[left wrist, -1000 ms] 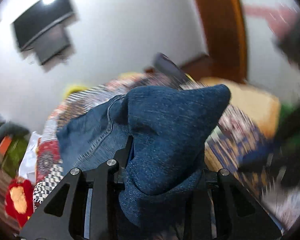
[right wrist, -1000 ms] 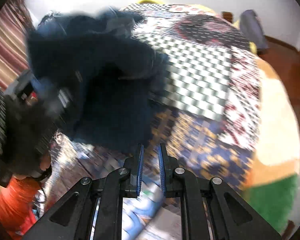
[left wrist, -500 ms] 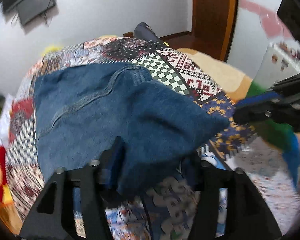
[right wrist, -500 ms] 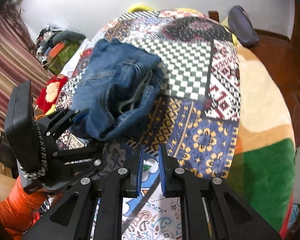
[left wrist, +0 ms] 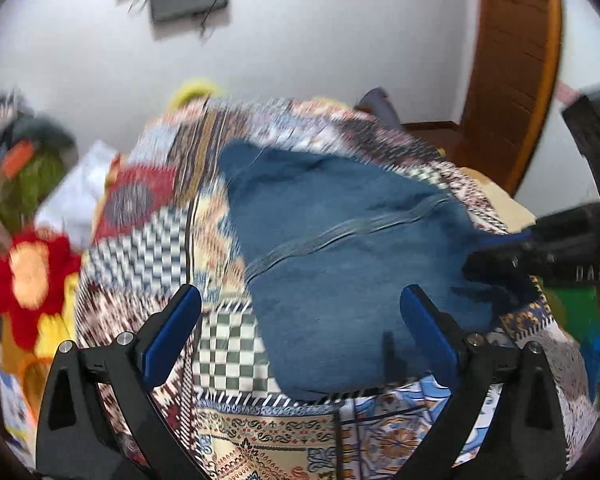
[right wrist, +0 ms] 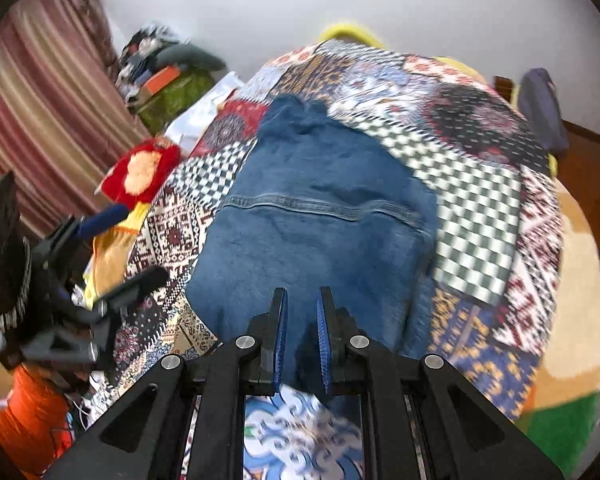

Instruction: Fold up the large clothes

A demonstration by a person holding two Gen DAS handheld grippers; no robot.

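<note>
The blue jeans (right wrist: 320, 216) lie on the bed, on top of a patchwork quilt (right wrist: 480, 200) with checks and flowers and many colours. They are folded into a thick, squarish bundle. One stitched seam runs across the top from side to side. The bundle looks fairly flat and neat, though the far end is a bit bumpy.

The left gripper (left wrist: 300, 322) hangs over the near edge of the jeans. Its blue fingers (left wrist: 176, 328) are spread wide and there is nothing between them. The denim shows in the gap below.

The right gripper (right wrist: 302, 336) is at the other near edge. Its fingers are close together, with only a thin gap. I cannot tell if a bit of cloth is caught in there, because the picture is blurry just at that spot and the denim comes right up to the tips.

So I think most of the folding is done. The jeans are already doubled over and resting on the bed. What may be left is one more fold to make them smaller, or a pat to smooth the lumpy end.

A red and yellow blanket (right wrist: 140, 172) sits off to the left side, away from the jeans.
</note>
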